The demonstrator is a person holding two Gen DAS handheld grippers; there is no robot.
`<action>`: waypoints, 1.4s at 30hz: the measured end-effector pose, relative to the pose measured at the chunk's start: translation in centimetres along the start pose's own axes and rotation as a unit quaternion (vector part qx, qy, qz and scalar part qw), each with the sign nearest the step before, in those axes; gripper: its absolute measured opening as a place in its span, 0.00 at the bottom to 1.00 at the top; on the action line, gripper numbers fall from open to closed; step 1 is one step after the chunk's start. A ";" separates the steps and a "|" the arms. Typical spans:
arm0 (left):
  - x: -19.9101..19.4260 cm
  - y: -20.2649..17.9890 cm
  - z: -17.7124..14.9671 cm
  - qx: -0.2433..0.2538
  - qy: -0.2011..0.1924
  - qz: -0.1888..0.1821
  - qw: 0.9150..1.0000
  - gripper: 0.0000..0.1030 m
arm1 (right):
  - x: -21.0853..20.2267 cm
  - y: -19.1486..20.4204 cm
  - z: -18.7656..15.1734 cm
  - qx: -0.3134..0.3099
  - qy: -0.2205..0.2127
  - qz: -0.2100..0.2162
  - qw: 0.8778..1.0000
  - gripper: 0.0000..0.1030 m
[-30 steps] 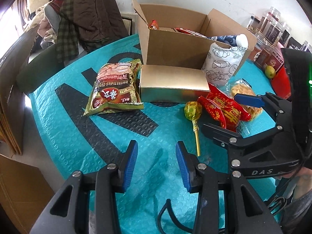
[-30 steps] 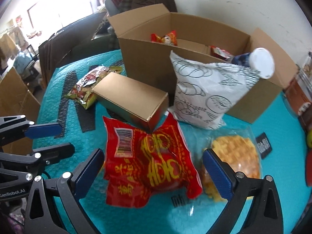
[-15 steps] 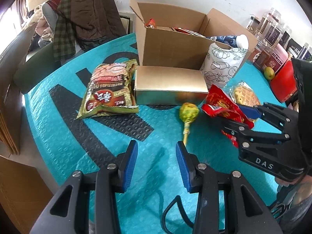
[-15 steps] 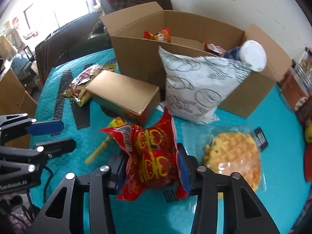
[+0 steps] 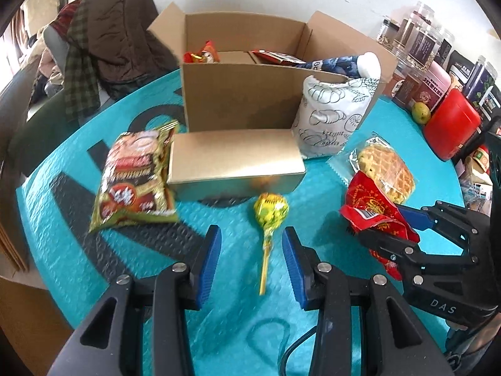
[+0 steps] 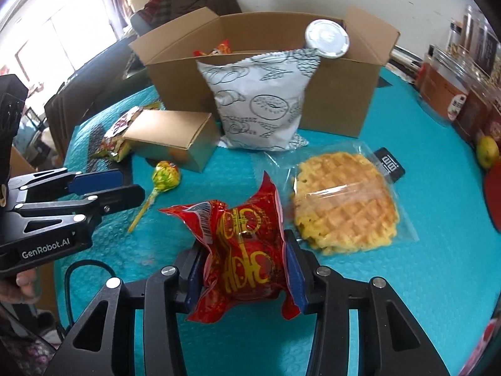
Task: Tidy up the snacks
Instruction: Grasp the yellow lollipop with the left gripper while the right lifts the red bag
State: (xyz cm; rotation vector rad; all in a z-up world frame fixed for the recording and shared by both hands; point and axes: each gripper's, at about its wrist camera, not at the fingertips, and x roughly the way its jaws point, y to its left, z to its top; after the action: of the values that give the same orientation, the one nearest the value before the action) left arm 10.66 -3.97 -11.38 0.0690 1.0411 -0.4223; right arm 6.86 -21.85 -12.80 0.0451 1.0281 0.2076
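my right claw (image 6: 244,269) is clamped on the crinkly red foil snack packet with yellow print (image 6: 244,250), held clear of the bubble-textured teal mat (image 6: 407,297); my left claw (image 5: 250,250) stands part open and empty, over the stick of the yellow-wrapped lollipop (image 5: 270,211). risk, in my judgement: the slick, puffy foil could slide from the pads before it clears the stiff wall of the open brown cardboard box (image 6: 341,100), or snag the soft white printed pouch (image 6: 260,100) leaning there.

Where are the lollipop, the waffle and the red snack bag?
lollipop (image 5: 271,209), left wrist view, on its yellow wrapped head.
waffle (image 6: 344,200), right wrist view, middle of its grid.
red snack bag (image 6: 245,250), right wrist view, bulging middle.
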 end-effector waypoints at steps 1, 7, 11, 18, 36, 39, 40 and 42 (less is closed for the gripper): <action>0.2 -0.1 0.2 0.002 0.000 -0.002 1.000 0.39 | 0.0 -0.2 0.1 0.002 -0.001 0.002 1.000 0.44; 1.8 -1.2 1.4 0.017 0.009 -0.011 1.000 0.39 | 0.0 -0.6 0.1 0.011 -0.005 0.003 1.000 0.44; 3.0 -1.4 1.8 0.025 0.018 -0.012 0.999 0.33 | 0.1 -0.7 0.1 0.016 -0.005 0.008 1.000 0.44; 1.8 -1.3 1.3 0.030 0.013 -0.013 0.999 0.25 | 0.0 -0.9 0.0 0.017 -0.006 0.004 1.000 0.44; -1.4 -1.6 -5.2 0.019 0.041 -0.034 0.998 0.25 | -1.5 1.4 -2.8 -0.011 0.017 0.013 1.000 0.44; -1.4 -1.8 -5.7 0.027 0.039 -0.021 0.999 0.25 | -1.6 1.9 -3.4 -0.021 0.014 0.013 1.000 0.45; -1.5 -1.6 -6.0 0.026 0.035 -0.022 0.999 0.25 | -1.6 2.0 -3.5 -0.022 0.014 0.010 1.000 0.48; -1.4 -1.6 -6.0 0.024 0.032 -0.022 0.999 0.25 | -1.5 2.1 -3.5 -0.019 0.014 0.008 1.000 0.52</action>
State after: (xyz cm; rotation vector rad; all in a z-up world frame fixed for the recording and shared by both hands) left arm 4.50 -3.44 -13.02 0.1033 1.0970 -0.4867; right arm 2.81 -20.30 -13.12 0.0152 1.0507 0.2425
